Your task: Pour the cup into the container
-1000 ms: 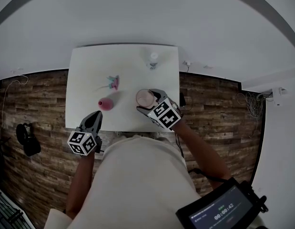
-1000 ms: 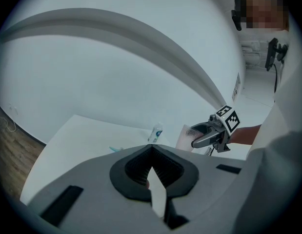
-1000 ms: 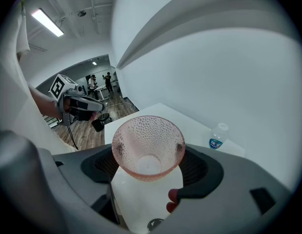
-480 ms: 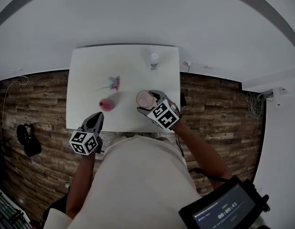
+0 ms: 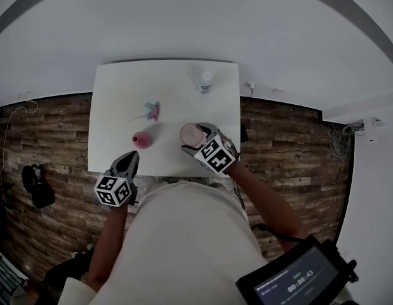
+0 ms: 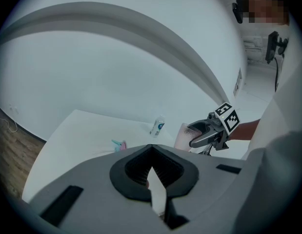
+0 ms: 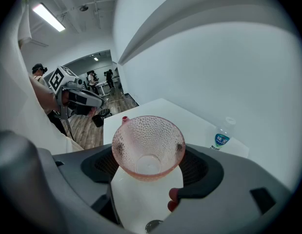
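Note:
My right gripper (image 5: 195, 137) is shut on a pink dimpled glass cup (image 5: 190, 131), held upright over the near right part of the white table (image 5: 113, 94). In the right gripper view the cup (image 7: 148, 147) sits between the jaws of that gripper (image 7: 149, 165), and I see nothing inside it. A small pink container (image 5: 141, 139) stands on the table to its left. My left gripper (image 5: 126, 163) hovers at the table's front edge, shut and empty (image 6: 151, 170). From there I see the right gripper (image 6: 203, 133) with the cup (image 6: 182, 136).
A small clear water bottle (image 5: 204, 80) stands at the table's far right, also seen as the bottle (image 7: 220, 137) and the bottle (image 6: 157, 127). A teal and pink item (image 5: 152, 110) lies mid-table. Wooden floor surrounds the table. People stand far off in the right gripper view.
My right gripper with the cup has drifted slightly left and toward me. The left gripper has barely shifted.

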`<move>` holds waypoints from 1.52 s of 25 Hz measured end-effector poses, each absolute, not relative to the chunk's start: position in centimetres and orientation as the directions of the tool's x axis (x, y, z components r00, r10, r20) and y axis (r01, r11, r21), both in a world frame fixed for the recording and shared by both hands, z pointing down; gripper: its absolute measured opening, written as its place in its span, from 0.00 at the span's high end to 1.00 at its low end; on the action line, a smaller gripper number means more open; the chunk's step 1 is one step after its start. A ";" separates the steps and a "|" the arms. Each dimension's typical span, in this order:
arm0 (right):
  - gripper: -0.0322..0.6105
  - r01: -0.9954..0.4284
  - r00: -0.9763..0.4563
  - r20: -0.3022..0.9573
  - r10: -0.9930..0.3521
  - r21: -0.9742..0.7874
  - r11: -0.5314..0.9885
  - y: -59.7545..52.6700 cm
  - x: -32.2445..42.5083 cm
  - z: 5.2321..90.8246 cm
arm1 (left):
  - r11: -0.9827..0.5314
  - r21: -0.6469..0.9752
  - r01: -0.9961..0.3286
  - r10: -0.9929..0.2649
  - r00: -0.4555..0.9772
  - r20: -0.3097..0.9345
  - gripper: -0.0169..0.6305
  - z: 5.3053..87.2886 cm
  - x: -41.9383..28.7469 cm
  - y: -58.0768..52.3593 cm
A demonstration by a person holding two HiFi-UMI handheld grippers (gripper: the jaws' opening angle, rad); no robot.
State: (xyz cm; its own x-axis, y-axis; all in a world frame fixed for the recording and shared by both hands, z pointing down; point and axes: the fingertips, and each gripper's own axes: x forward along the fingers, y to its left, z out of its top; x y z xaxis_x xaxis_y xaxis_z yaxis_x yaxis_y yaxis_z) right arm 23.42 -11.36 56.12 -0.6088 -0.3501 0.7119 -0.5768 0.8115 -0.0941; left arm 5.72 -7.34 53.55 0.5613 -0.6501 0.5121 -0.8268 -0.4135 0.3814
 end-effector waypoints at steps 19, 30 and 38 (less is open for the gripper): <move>0.37 -0.554 -0.593 0.739 -0.321 -0.085 0.829 -11.2 22.3 58.7 | -0.394 0.388 -0.834 -0.636 0.551 0.539 0.96 55.0 5.2 -7.0; 0.37 -0.525 -0.569 0.773 -0.281 -0.077 0.848 -10.6 21.6 61.7 | -0.386 0.396 -0.833 -0.619 0.553 0.558 0.96 56.0 5.0 -6.7; 0.37 -0.497 -0.546 0.798 -0.256 -0.063 0.865 -10.1 20.8 64.4 | -0.376 0.404 -0.834 -0.614 0.551 0.566 0.96 56.5 3.7 -6.7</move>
